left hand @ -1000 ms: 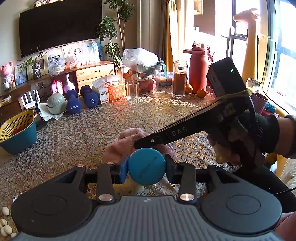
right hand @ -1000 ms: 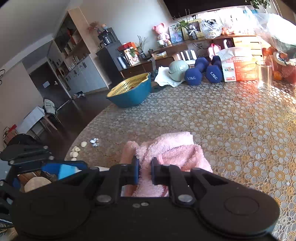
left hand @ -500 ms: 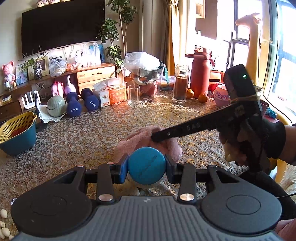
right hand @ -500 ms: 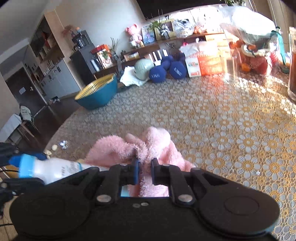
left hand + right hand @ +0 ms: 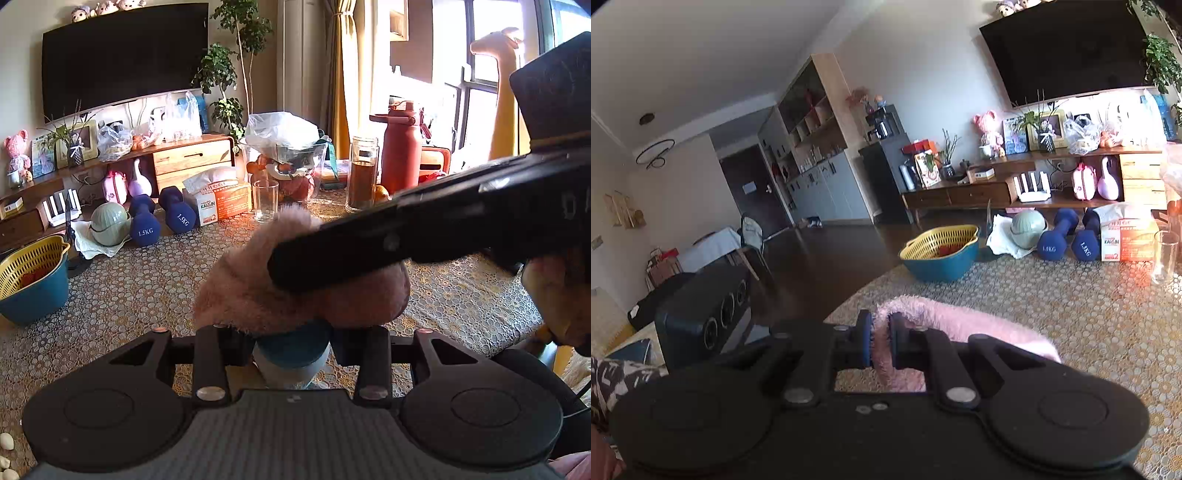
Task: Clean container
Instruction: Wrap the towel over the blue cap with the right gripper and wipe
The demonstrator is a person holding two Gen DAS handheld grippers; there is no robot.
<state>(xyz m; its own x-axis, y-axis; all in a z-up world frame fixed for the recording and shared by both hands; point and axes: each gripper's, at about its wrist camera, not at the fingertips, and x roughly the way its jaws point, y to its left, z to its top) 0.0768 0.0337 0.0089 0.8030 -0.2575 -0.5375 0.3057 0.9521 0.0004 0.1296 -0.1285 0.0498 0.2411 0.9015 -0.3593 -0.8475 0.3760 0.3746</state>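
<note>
My left gripper (image 5: 291, 350) is shut on a white bottle with a blue cap (image 5: 291, 349), which points away from the camera. A fluffy pink cloth (image 5: 258, 280) drapes over the cap end of the bottle. My right gripper (image 5: 881, 345) is shut on that pink cloth (image 5: 960, 326), a fold pinched between its blue pads. In the left wrist view the right gripper's black body (image 5: 424, 229) crosses above the cloth from the right, held by a hand (image 5: 554, 291). The bottle is hidden in the right wrist view.
A lace-patterned tablecloth (image 5: 129, 291) covers the table. On it stand a blue bowl with a yellow strainer (image 5: 31, 280), two blue dumbbells (image 5: 162, 218), an empty glass (image 5: 265, 199), a tea jar (image 5: 364, 173) and a red flask (image 5: 400, 147). Small white pieces (image 5: 5, 441) lie at the near left edge.
The right gripper lifted the pink cloth off the table and brought it up over the bottle's blue cap, which was bare before. The left gripper kept its hold on the bottle.
</note>
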